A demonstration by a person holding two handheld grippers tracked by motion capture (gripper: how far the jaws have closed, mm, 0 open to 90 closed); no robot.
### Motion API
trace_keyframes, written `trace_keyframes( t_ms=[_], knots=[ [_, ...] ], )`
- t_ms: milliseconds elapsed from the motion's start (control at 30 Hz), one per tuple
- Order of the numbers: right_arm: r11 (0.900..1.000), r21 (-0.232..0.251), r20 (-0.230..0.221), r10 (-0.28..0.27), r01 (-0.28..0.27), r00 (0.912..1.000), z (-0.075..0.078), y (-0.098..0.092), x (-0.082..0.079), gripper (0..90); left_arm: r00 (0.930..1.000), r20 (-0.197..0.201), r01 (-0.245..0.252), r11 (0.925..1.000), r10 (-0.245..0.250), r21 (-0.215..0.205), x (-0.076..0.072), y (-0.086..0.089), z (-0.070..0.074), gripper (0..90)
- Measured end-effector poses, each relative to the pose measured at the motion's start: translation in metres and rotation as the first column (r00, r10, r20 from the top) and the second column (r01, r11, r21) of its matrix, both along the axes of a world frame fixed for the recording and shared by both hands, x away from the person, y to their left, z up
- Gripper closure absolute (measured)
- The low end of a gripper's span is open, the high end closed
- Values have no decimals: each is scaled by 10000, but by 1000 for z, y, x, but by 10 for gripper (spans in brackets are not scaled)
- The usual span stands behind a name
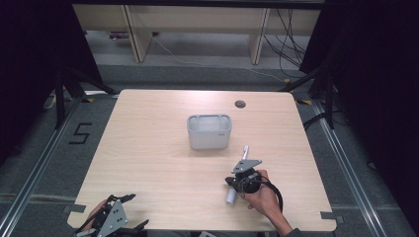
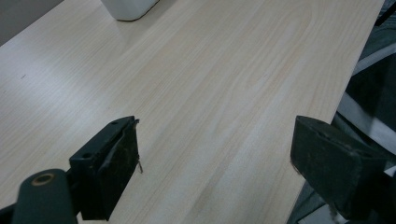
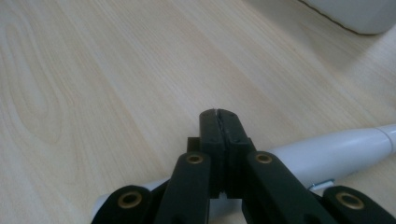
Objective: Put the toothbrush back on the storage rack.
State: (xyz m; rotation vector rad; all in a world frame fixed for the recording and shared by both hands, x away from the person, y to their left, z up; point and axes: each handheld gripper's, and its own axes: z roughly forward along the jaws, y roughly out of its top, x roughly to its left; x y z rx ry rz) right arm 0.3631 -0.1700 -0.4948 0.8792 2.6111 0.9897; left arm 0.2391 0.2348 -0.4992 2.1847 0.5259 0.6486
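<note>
A white toothbrush-like stick lies on the wooden table, its thin end toward a white open bin at mid-table. My right gripper hovers over the stick's middle, held by a hand. In the right gripper view its jaws are pressed together with nothing between them, and the white stick passes underneath behind them. My left gripper rests at the table's near left corner. Its jaws stand wide apart over bare wood.
A round cable hole sits near the table's far edge. The bin's corner shows far ahead of the left gripper, and the bin lies to the upper right of the right one. Black curtains and floor rails flank the table.
</note>
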Motion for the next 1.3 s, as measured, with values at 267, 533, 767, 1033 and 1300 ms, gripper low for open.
trace_keyframes(
  t_ms=[267, 533, 767, 1033, 1300],
  knots=[
    [10000, 67, -44, -4, 5, 10000, -1, -17, -9, 898, 10000, 54, -8, 10000, 8, -78, 0, 0, -1, 149],
    [9995, 162, 57, -268, 268, 9996, -1, -33, -16, 898, 10000, 25, 18, 9999, -18, -114, 0, -1, -2, 149],
    [9994, 112, -182, -327, 329, 9993, 0, -44, -18, 894, 10000, 38, -11, 10000, 11, -25, 0, 0, -1, 149],
    [9990, 134, -219, -432, 435, 9988, 1, -49, -19, 886, 10000, 13, -4, 9999, 4, -120, 0, -1, -2, 149],
    [9997, -53, 384, -232, 235, 9990, 8, -45, -21, 828, 10000, 25, -57, 9999, 57, -162, 0, -1, -2, 149]
  ],
)
